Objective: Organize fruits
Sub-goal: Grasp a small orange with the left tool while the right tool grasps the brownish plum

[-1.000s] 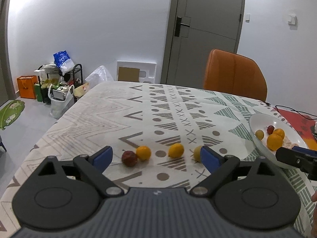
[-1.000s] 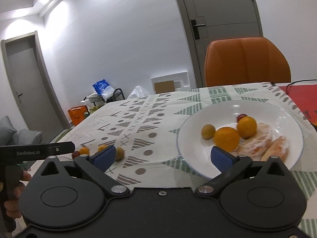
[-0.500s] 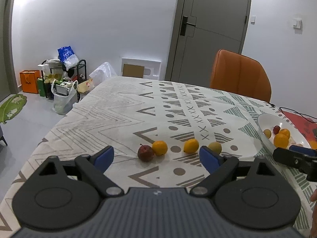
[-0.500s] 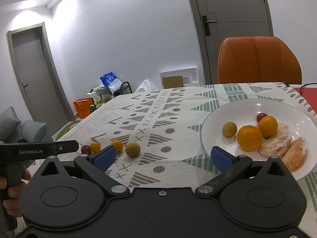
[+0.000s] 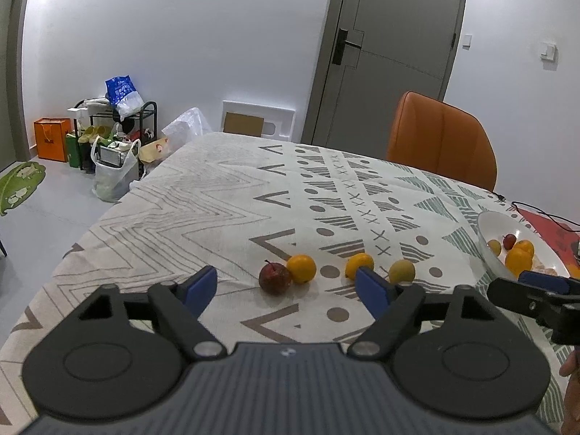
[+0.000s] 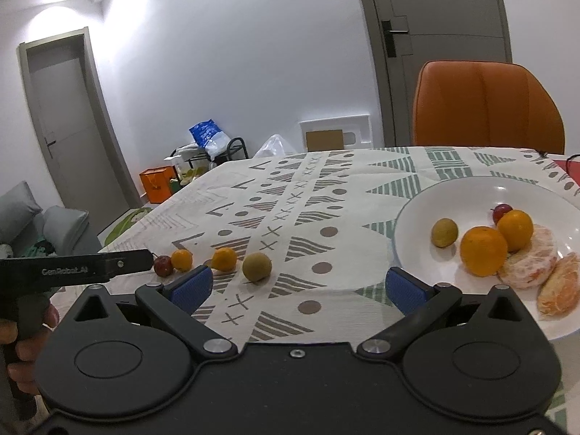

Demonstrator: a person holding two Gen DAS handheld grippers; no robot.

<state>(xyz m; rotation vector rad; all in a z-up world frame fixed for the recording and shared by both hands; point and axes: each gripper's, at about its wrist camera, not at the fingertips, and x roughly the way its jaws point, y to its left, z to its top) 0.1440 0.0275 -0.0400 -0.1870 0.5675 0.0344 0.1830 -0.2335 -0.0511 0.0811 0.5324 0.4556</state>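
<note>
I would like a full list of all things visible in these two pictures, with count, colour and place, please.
Small apple: 1, dark red, on the tablecloth, left end of the row.
Oranges on cloth: 2, orange, next in the row.
Round fruit: 1, yellow-green, right end of the row.
Plate: 1, white, right side of the table.
Fruit in plate: 2 oranges, 1 yellow-green fruit, 1 small red fruit, 2 peeled orange pieces.
Tablecloth: 1, cream with grey and green patterns.
Chair: 1, orange, behind the table.
Doors: 2, grey.
Rack with bags: 1, black, by the wall.
Left gripper: black, blue pads, open, jaws just closing, empty.
Right gripper: same colours, open, empty.
</note>
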